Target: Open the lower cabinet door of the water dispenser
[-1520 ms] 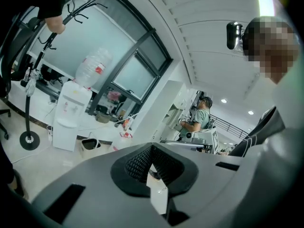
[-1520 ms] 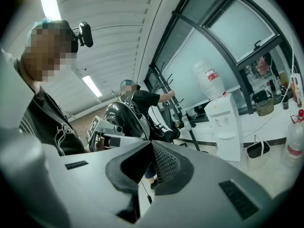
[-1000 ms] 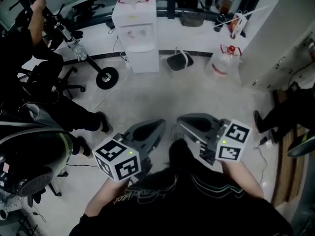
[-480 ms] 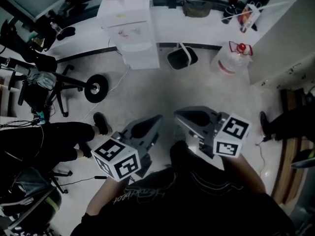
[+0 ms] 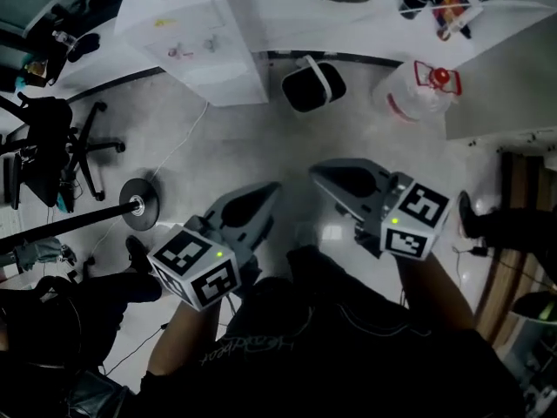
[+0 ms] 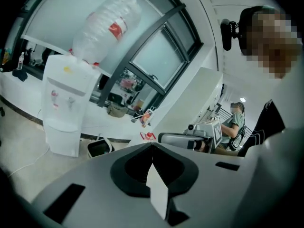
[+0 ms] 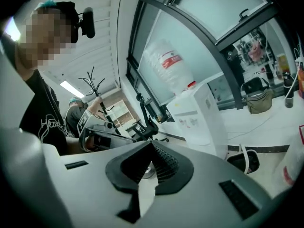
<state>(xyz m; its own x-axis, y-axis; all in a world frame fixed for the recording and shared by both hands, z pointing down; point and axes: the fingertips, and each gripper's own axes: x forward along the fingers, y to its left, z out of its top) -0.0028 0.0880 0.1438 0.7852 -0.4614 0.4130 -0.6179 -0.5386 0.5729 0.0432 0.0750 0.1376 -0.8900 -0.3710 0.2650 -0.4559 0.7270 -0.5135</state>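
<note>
While I'm standing out on the open floor, both arms are stretched forward from my chest, side by side, forearms roughly parallel. Left gripper sits low on the left of the head view, its marker cube turned up at the camera, nose angled ahead and a bit toward the middle. Right gripper mirrors it just beside, its own cube up too, so the two tips lean toward each other without touching. Both point forward and slightly down.

In the left gripper view the jaws are pressed together with nothing in them. Same story in the right gripper view: tips meeting, empty.

The water dispenser is well apart from both grippers, up at the far left of the head view, a white box by the windows with the big bottle on top. Its lower cabinet door reads as a plain closed white front from here. A black bin sits just right of it, and a water jug with a red cap is further right.
</note>
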